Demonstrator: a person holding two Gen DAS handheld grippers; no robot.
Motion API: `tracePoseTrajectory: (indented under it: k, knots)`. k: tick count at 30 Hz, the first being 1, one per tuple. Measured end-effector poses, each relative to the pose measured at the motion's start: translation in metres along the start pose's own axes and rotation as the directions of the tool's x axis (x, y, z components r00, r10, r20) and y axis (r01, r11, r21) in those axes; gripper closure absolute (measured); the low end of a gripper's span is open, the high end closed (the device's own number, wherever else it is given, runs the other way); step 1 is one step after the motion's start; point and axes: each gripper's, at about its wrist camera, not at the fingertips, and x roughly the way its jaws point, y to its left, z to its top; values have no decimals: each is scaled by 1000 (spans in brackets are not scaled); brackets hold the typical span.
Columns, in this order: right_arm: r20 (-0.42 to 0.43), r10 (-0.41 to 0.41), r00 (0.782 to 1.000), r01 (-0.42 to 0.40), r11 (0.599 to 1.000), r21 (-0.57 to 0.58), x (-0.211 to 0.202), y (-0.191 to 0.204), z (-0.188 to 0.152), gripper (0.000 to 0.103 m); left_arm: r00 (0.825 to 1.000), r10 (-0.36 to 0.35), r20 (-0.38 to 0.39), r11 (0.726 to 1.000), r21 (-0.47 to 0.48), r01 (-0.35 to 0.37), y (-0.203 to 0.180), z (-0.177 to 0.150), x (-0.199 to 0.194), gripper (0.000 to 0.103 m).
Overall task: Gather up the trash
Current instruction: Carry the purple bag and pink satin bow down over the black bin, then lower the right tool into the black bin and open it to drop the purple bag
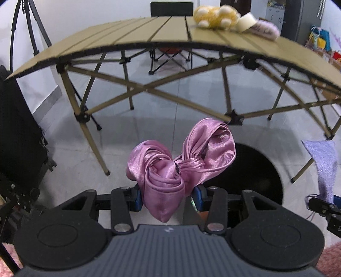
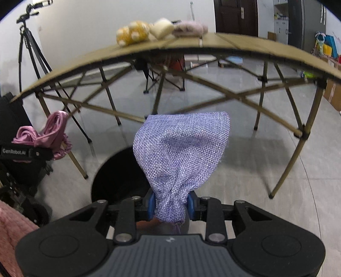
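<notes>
My left gripper [image 1: 168, 199] is shut on a shiny pink satin cloth [image 1: 181, 162], which bunches up between its blue pads. A purple woven pouch [image 2: 181, 155] stands up out of my right gripper [image 2: 170, 205], whose pads pinch its gathered neck. Both grippers hang below the table's front edge, above a round black bin opening [image 1: 255, 170] on the floor. That bin [image 2: 119, 181] lies left of and under the pouch in the right wrist view. The satin cloth [image 2: 44, 134] and left gripper show at that view's left edge. The pouch [image 1: 321, 164] appears at the right edge of the left wrist view.
A tan folding table [image 1: 149, 34] with crossed legs spans both views. On it lie a yellow plush toy [image 1: 215, 16], a cream item [image 1: 247, 21] and a pinkish fluffy item [image 1: 266, 28]. A tripod [image 2: 27, 53] stands left, with black equipment [image 1: 19, 127] beside it. Grey tiled floor lies below.
</notes>
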Motion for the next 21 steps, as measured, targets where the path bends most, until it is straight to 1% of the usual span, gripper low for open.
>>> tracePoseTrajectory:
  k: [8, 13, 21]
  knots:
    - [-80, -35, 996, 37, 999, 20, 25, -13, -23, 74, 998, 35, -59, 999, -26, -36, 13, -9, 20, 59]
    - [-116, -49, 992, 53, 998, 38, 32, -19, -27, 75, 994, 60, -94, 997, -46, -65, 20, -10, 32, 59]
    - [-168, -62, 984, 73, 996, 56, 46, -27, -31, 75, 988, 80, -131, 994, -57, -88, 26, -11, 45, 59]
